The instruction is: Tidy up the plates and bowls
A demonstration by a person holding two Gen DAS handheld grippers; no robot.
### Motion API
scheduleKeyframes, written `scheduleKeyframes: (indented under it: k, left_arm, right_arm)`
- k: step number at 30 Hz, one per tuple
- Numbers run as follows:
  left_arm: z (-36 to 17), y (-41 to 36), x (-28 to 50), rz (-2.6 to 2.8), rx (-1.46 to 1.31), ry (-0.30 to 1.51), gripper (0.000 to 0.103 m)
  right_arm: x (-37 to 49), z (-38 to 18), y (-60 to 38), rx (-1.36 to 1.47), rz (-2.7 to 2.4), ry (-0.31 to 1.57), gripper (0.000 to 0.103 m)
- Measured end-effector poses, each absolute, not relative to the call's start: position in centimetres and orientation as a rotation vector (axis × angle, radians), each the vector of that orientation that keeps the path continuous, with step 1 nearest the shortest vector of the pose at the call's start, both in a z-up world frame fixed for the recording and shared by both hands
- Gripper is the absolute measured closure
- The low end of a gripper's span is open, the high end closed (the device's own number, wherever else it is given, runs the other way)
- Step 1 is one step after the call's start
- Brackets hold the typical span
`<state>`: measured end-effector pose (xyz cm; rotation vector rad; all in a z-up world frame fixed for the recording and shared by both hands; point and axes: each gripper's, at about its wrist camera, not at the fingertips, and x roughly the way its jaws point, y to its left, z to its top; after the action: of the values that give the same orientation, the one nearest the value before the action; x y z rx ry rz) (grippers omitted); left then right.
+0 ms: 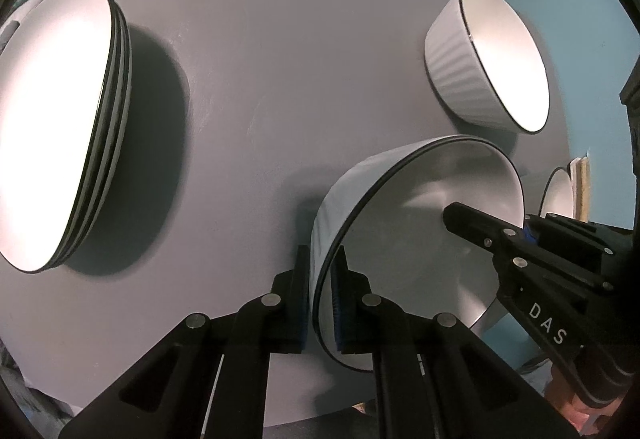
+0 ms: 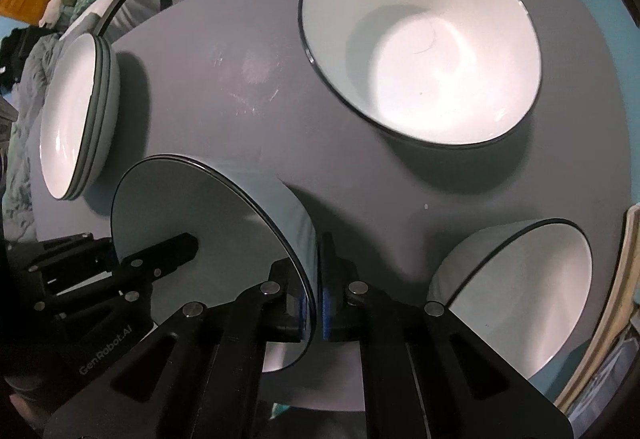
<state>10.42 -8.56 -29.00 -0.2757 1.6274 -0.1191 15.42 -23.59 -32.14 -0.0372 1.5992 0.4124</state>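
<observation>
Both grippers hold one white bowl with a dark rim, from opposite sides. My left gripper (image 1: 323,279) is shut on its near rim, and the bowl (image 1: 416,239) shows beyond the fingers. My right gripper (image 2: 318,279) is shut on the other rim of the same bowl (image 2: 208,223). The right gripper also shows in the left wrist view (image 1: 480,227), and the left gripper in the right wrist view (image 2: 160,259). A stack of white plates (image 1: 60,127) sits at the left (image 2: 76,115).
The round grey table (image 1: 260,99) carries a ribbed white bowl (image 1: 492,55), seen as a wide bowl (image 2: 424,47) in the right wrist view. Another white bowl (image 2: 520,291) sits near the table's right edge (image 1: 558,193). Cloth and clutter lie beyond the far edge.
</observation>
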Motion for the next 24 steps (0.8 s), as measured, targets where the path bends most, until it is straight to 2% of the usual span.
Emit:
scheduleKeyframes:
  k: [13, 24]
  left_arm:
    - [-24.1, -8.6, 12.9, -0.158, -0.246, 1.576, 0.095]
    - [-21.8, -13.5, 17.3, -0.202, -0.200, 1.516, 0.095]
  right_arm:
    - [16.7, -28.1, -25.4, 0.012, 0.370, 1.563, 0.097]
    - [20.2, -25.5, -28.3, 0.046, 0.309, 1.510, 0.097]
